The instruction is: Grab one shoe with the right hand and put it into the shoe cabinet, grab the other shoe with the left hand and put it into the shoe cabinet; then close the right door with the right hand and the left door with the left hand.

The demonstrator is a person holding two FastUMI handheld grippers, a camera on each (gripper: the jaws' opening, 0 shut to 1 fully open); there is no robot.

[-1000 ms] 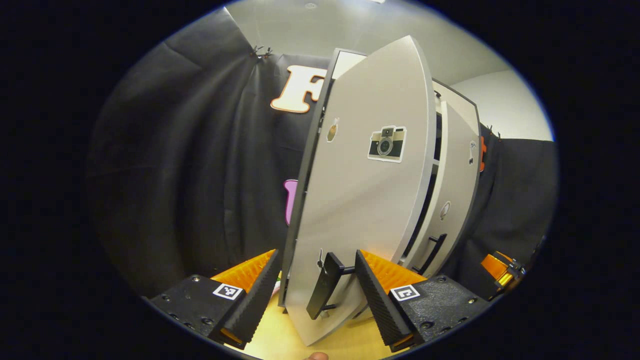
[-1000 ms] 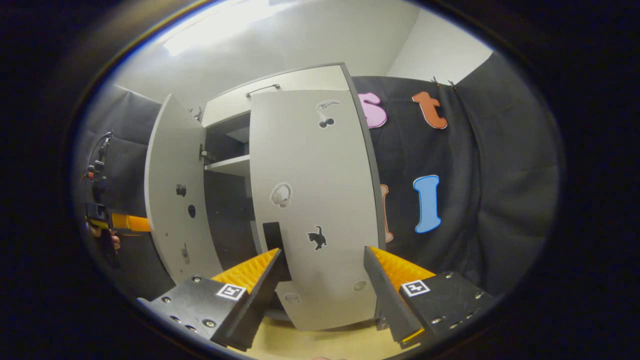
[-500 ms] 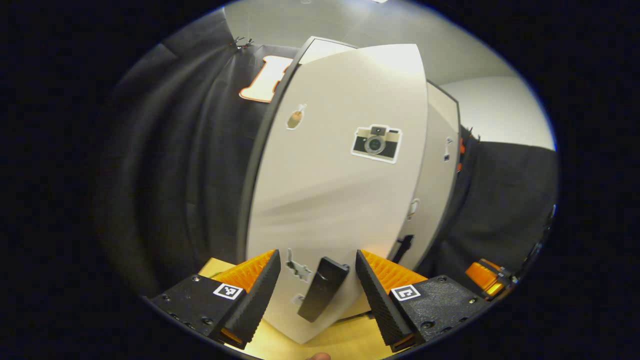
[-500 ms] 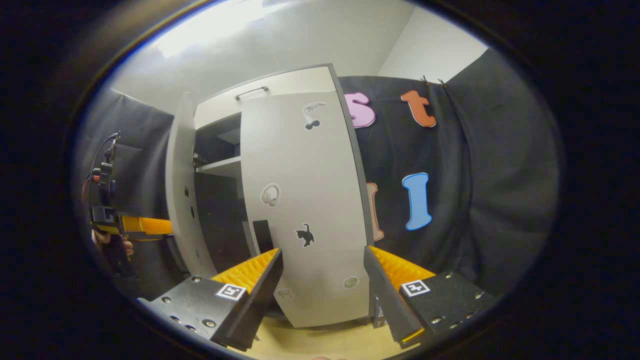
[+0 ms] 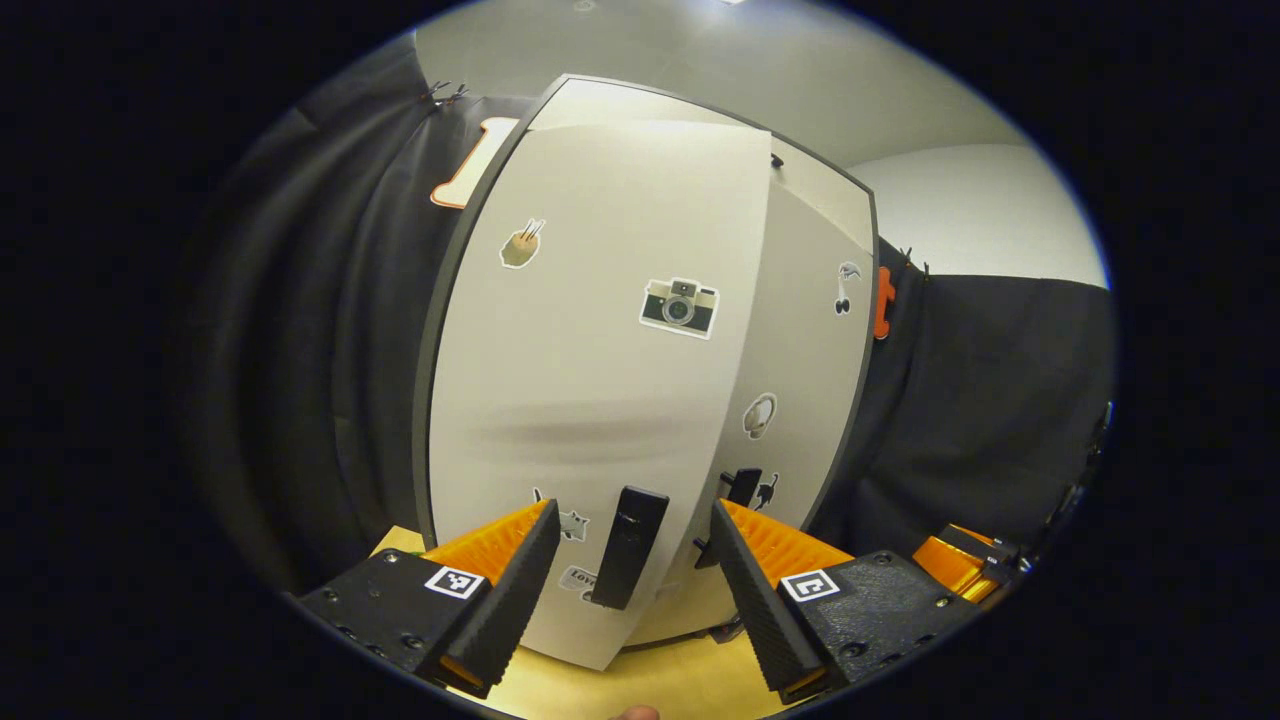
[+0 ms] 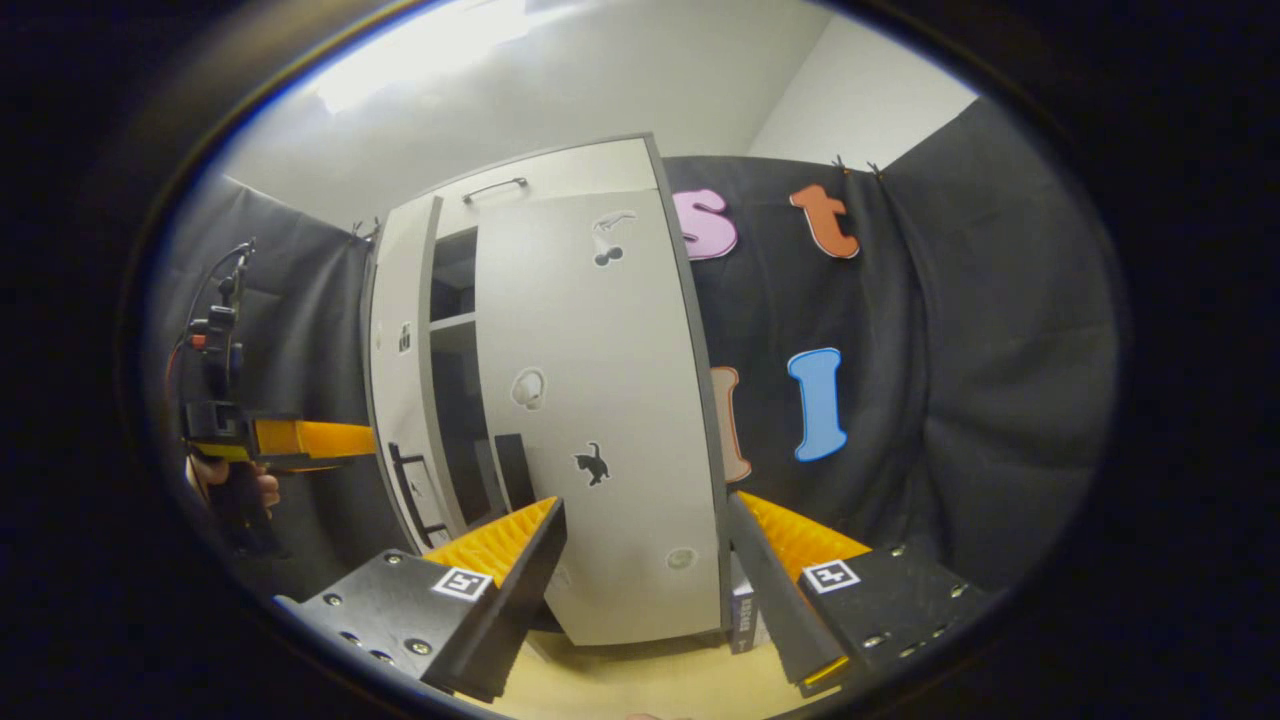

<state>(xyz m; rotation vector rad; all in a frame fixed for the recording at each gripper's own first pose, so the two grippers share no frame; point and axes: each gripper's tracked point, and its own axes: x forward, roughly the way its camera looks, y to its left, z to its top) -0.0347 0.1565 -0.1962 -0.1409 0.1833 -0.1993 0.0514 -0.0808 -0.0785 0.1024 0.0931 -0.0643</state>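
The white shoe cabinet [image 6: 560, 185] stands on a wooden table. Its right door [image 6: 600, 400], with stickers, lies shut against the frame. Its left door [image 5: 590, 380] is nearly shut; in the right gripper view the left door [image 6: 398, 380] stands slightly ajar, and a dark gap with a shelf [image 6: 452, 322] shows beside it. My left gripper [image 5: 630, 570] is open, with the left door's black handle [image 5: 628, 545] between its fingers and not gripped. My right gripper [image 6: 645, 560] is open, a little in front of the right door. The left gripper [image 6: 300, 440] reaches the left door's front from the side.
The wooden tabletop [image 6: 640, 680] runs under the cabinet. A person's hand [image 6: 232, 490] holds the left gripper. The right gripper [image 5: 960, 565] shows low at the right of the left gripper view. The right door's black handle [image 6: 510, 470] is near the gap. Black cloth surrounds the cabinet.
The left door has swung from wide open to nearly shut, with my left gripper following its handle. The right gripper and right door have hardly moved.
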